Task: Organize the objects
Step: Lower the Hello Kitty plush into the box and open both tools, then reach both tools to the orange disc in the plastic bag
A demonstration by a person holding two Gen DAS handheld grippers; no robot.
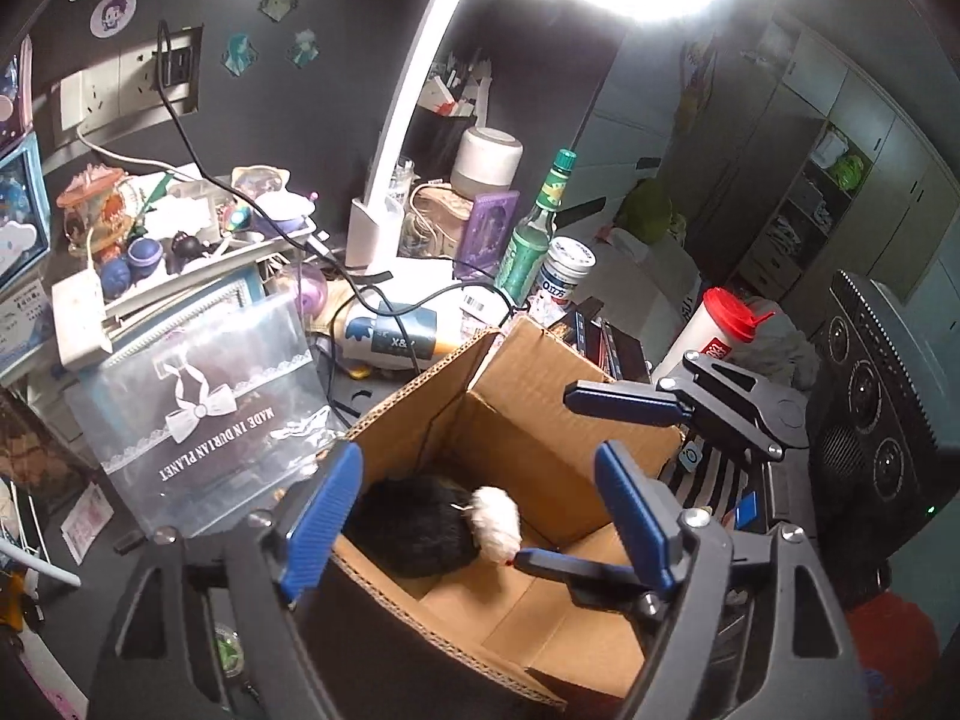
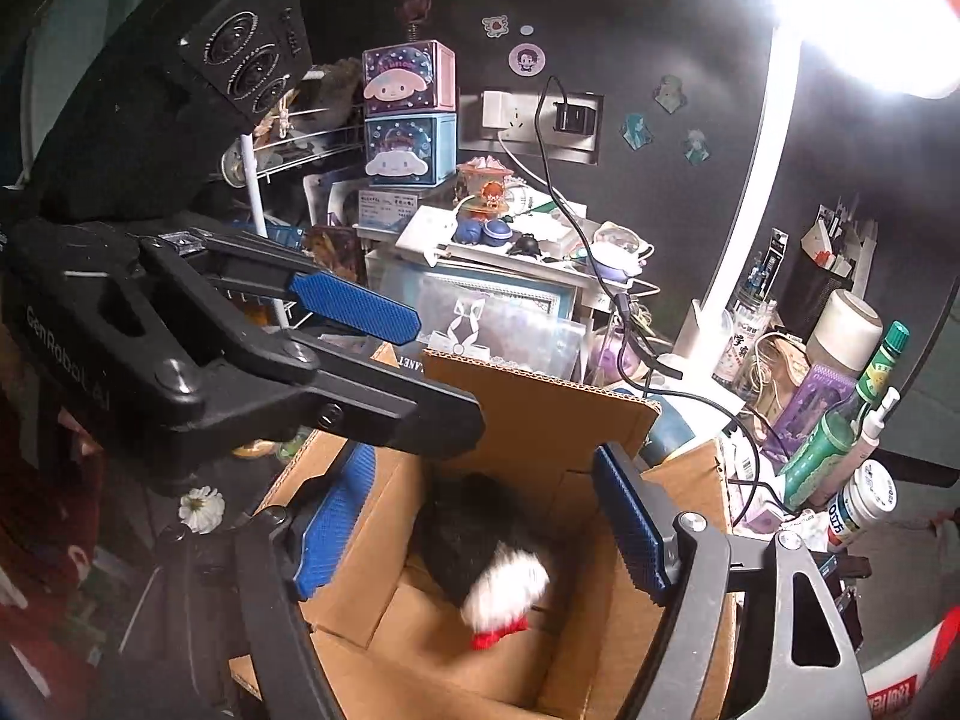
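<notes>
The left tool (image 1: 480,516) hangs released above an open cardboard box (image 1: 540,438), its blue fingers spread wide with nothing between them. The right tool (image 2: 480,528) is likewise spread and empty over the same box. Inside, on the box floor, lies a black and white plush toy (image 1: 432,531); only the right wrist view shows a red bit at its white end. The left wrist view alone shows a red-capped white bottle (image 1: 717,330) to the right, beyond the box. The right wrist view alone shows two stacked cartoon boxes (image 2: 408,114) far left. A black cable (image 1: 420,360) trails over the box's far edge. A green bottle (image 1: 534,234) stands on the cluttered bench (image 1: 360,390) behind.
</notes>
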